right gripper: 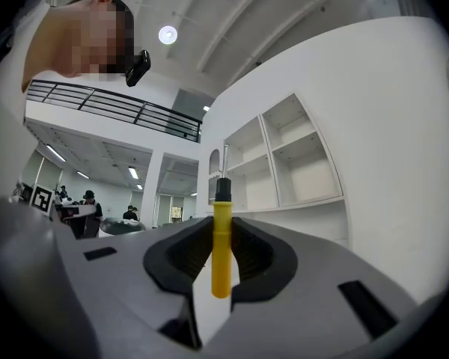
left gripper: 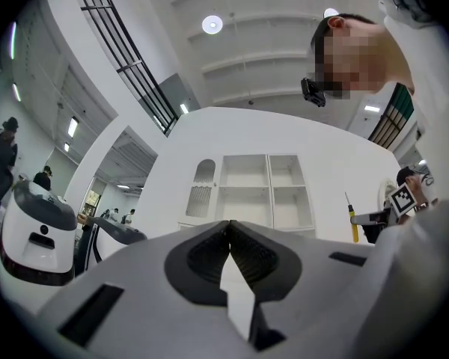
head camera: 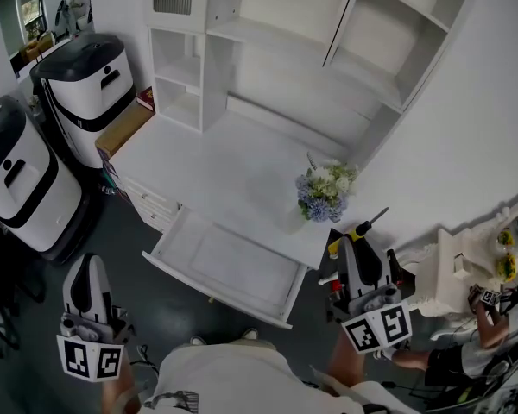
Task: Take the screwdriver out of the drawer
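Observation:
My right gripper (head camera: 352,243) is shut on a screwdriver (head camera: 363,228) with a yellow handle, a black collar and a thin metal shaft, and holds it in the air to the right of the open drawer (head camera: 214,291). In the right gripper view the handle (right gripper: 221,249) stands upright, clamped between the pads, with the shaft pointing up. The white drawer is pulled out from the desk (head camera: 216,158), and its bottom looks bare. At the lower left my left gripper (head camera: 87,272) hangs over the dark floor, its jaws (left gripper: 229,232) shut on nothing. The left gripper view also catches the screwdriver (left gripper: 353,221) at the far right.
A bunch of blue and white flowers (head camera: 325,191) stands on the desk's right corner. Open white shelves (head camera: 285,50) rise behind the desk. Two white and black machines (head camera: 85,84) (head camera: 17,179) stand at the left. A white ornate stand (head camera: 453,274) and a person (head camera: 466,348) are at the right.

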`<state>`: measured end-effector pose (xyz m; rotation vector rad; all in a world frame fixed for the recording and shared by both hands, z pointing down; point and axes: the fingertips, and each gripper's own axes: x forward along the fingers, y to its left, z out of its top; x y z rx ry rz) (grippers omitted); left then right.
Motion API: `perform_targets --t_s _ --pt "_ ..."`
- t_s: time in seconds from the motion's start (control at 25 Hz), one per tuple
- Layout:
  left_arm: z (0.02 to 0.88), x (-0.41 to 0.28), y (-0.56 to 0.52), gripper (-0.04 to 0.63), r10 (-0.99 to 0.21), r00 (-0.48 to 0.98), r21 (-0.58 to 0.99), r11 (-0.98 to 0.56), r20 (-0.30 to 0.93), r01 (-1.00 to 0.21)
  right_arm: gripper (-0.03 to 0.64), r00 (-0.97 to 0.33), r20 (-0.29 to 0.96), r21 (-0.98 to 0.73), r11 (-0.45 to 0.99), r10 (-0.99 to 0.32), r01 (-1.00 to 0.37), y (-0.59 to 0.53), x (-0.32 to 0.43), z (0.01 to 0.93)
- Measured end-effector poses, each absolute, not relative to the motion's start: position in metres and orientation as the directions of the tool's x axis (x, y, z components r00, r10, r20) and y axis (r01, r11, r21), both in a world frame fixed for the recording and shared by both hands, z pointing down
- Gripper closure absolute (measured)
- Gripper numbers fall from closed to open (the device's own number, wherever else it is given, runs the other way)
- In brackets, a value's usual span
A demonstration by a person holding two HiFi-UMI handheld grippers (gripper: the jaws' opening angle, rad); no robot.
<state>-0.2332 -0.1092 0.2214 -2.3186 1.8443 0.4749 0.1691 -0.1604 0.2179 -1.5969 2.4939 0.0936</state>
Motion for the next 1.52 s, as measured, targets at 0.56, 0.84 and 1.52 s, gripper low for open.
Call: perform_targets --t_s 0.56,0.84,1.52 --pt "0.222 -0.200 -0.126 0.580 -0.914 0.230 0.089 -0.274 -0.334 -0.958 0.532 -0.393 -0.152 -0.003 0.398 -0.907 -0.917 -0.163 0.187 0.230" --pt "0.224 -0.193 -0.125 0.580 -0.918 0.212 0.096 -0.257 -0.334 -0.962 0.532 -0.433 -0.151 -0.002 0.438 -0.889 -0.899 -0.171 0.186 0.232" --pt "0.231 -0.186 -0.114 0.580 -0.937 0.139 0.101 -0.180 -0.321 -0.978 0.534 -0.541 -0.135 0.025 0.543 -0.830 -0.839 -0.189 0.170 0.241"
